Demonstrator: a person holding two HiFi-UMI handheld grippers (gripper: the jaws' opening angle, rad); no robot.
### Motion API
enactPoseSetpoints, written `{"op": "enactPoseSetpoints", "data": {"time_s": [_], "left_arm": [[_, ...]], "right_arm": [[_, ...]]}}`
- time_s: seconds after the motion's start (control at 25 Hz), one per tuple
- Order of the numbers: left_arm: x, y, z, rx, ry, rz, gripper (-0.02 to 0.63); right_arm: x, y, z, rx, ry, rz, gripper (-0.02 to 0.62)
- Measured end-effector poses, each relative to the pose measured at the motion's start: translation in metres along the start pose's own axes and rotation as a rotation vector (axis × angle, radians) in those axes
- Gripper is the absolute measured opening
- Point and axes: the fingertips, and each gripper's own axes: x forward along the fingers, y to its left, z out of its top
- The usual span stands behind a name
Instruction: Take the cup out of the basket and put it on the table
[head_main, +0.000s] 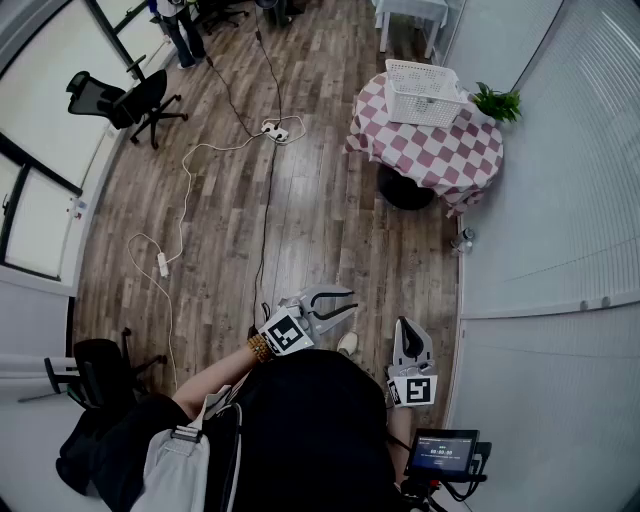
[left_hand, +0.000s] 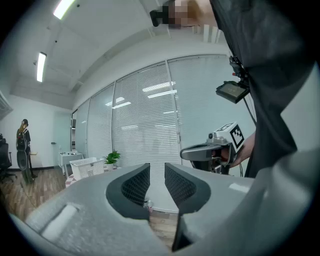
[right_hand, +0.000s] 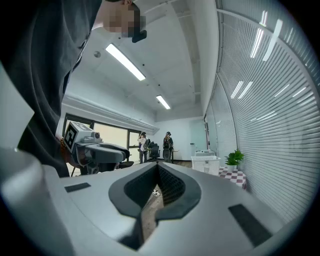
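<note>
The white basket (head_main: 425, 92) stands on a round table with a red-checked cloth (head_main: 432, 158), far across the room from me. No cup shows in any view; the inside of the basket is hidden. My left gripper (head_main: 337, 301) is held close to my body, jaws open with nothing between them. Beside it my right gripper (head_main: 411, 338) is shut and empty. In the left gripper view the jaws (left_hand: 156, 171) stand a little apart, with the basket (left_hand: 87, 167) small at the left. The right gripper's jaws (right_hand: 157, 168) meet at the tips, and the basket (right_hand: 206, 163) is far ahead.
A potted plant (head_main: 497, 102) stands on the table by the basket. Cables and a power strip (head_main: 275, 129) lie on the wooden floor. Office chairs (head_main: 135, 100) are at the left, a blind-covered wall (head_main: 560, 200) at the right. People (right_hand: 155, 145) stand at the far end.
</note>
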Motion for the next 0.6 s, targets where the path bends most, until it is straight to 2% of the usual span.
{"op": "enactPoseSetpoints", "data": {"time_s": [0.32,0.6], "left_arm": [[0.045,-0.014,0.006,-0.014,0.014,0.015,0.095],[0.076,-0.012,0.013,-0.018,0.015,0.089,0.095]], "right_arm": [[-0.017,-0.038,-0.012,0.026,0.017,0.034,0.009],[-0.015,-0.071,-0.022,0.037,0.024,0.074,0.009]]}}
